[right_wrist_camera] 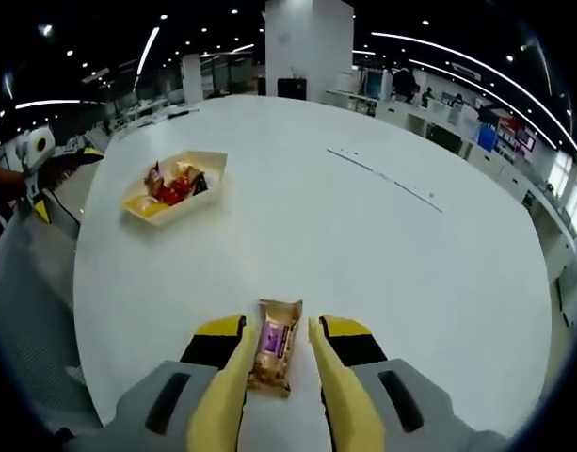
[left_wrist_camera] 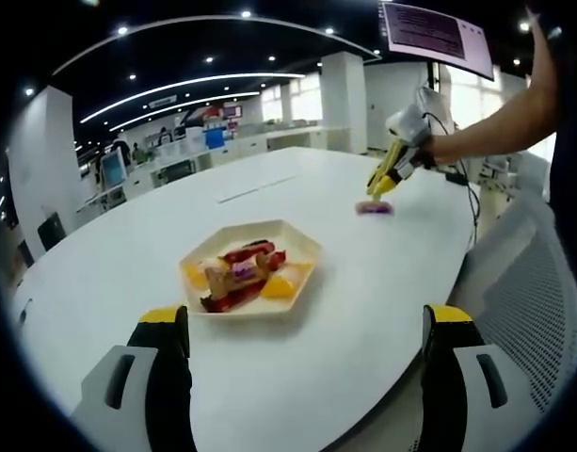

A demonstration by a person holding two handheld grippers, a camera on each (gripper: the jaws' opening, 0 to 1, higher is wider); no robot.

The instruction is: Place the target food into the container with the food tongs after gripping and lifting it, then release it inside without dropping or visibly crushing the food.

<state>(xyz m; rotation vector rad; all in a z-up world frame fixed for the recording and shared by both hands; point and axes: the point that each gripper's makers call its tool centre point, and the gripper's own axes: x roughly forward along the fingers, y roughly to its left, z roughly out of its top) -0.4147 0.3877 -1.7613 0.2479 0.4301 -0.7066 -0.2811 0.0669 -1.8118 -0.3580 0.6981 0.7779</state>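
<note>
A cream hexagonal tray (left_wrist_camera: pixel 302 247) holds several snacks in red, orange and brown wrappers and sits on the white table just beyond my left gripper (left_wrist_camera: pixel 307 315). That gripper is open wide with nothing between its black and yellow jaws. Farther right, my right gripper (left_wrist_camera: pixel 380 188), fitted with yellow tongs, reaches down to a small purple-and-brown snack packet (left_wrist_camera: pixel 374 207). In the right gripper view the packet (right_wrist_camera: pixel 274 356) lies flat on the table between the two tong arms of my right gripper (right_wrist_camera: pixel 277 330), which is open. The tray (right_wrist_camera: pixel 175 215) lies far off to the left.
The rounded table edge (left_wrist_camera: pixel 401 395) runs close under my left gripper, with a white mesh chair (left_wrist_camera: pixel 533 282) beside it. A person's arm (left_wrist_camera: pixel 495 132) holds the right gripper. A thin seam (right_wrist_camera: pixel 387 174) crosses the tabletop. Desks and pillars stand behind.
</note>
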